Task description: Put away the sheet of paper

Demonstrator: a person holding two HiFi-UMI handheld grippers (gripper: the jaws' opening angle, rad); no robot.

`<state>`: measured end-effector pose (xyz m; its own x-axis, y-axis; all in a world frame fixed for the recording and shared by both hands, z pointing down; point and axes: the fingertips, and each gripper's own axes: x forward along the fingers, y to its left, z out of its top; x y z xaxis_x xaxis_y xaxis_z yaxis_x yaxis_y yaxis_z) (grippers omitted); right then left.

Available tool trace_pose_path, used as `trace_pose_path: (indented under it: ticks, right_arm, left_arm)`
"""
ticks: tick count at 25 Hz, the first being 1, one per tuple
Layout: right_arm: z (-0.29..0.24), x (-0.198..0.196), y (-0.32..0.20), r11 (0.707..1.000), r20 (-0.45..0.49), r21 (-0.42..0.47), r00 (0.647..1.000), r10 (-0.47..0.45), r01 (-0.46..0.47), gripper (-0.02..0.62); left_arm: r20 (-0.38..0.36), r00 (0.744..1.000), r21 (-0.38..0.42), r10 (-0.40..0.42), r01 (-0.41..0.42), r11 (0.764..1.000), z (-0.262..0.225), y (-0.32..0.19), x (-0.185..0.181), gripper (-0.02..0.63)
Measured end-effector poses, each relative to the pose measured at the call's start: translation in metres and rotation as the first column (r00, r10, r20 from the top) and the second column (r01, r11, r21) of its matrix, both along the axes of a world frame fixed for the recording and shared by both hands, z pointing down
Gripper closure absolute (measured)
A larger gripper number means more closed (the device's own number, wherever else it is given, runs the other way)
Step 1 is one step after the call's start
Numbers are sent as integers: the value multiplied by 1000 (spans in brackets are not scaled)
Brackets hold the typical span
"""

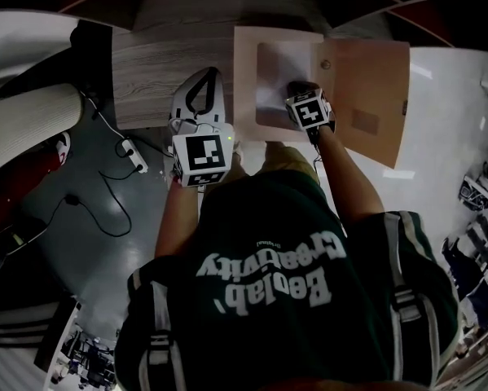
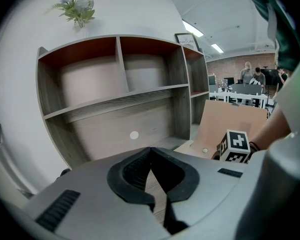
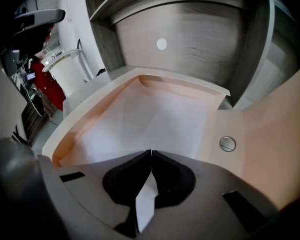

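The right gripper [image 3: 151, 152] has its jaws closed tip to tip, nipping the near edge of the sheet of paper [image 3: 150, 116]. The sheet lies flat just ahead of it, inside the open box [image 3: 190, 83]. Off to its left, the left gripper [image 2: 151, 149] is closed and empty.

Head view looks steeply down on the box [image 1: 244, 80]; right gripper view peers closely into it; left faces shelves [image 2: 114, 100].
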<state>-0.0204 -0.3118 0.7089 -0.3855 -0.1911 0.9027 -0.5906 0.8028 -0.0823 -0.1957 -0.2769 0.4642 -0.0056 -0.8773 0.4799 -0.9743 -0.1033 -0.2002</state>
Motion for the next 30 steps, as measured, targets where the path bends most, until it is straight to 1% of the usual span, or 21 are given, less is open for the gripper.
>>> trace_pose_path:
  ticks: [3,7,10,14,17,23,30]
  right_arm:
    - [1,-8,6,1000,26,-8,1000,-11,11,560]
    - [1,-9,10,1000,28,-4,999,-15,15,560]
    - [-6,-4,6,999,26,43,1000,-10,9,560]
    - [-35,-4,4,995,52,94,999,14,-19,560]
    - [-56,-5,5,988,75,149,997,27,-38,560]
    - [-112,-11,17,959,134,270,990,52,-87,560]
    - [-186,-13,38,900,238,394,966,98,-188,560]
  left_arm:
    - [-1,1000,1,-3,3,1000,2,5,-4,588]
    - [1,1000,4,3,-3,1000,0,8,-6,588]
    - [9,1000,14,7,-7,1000,-8,12,-6,588]
    - [13,1000,43,15,-16,999,-25,18,-7,588]
    - [18,999,71,32,-33,997,-37,24,-8,588]
    - [30,996,119,80,-83,989,-61,42,-6,588]
    - [48,984,184,172,-178,967,-92,61,9,588]
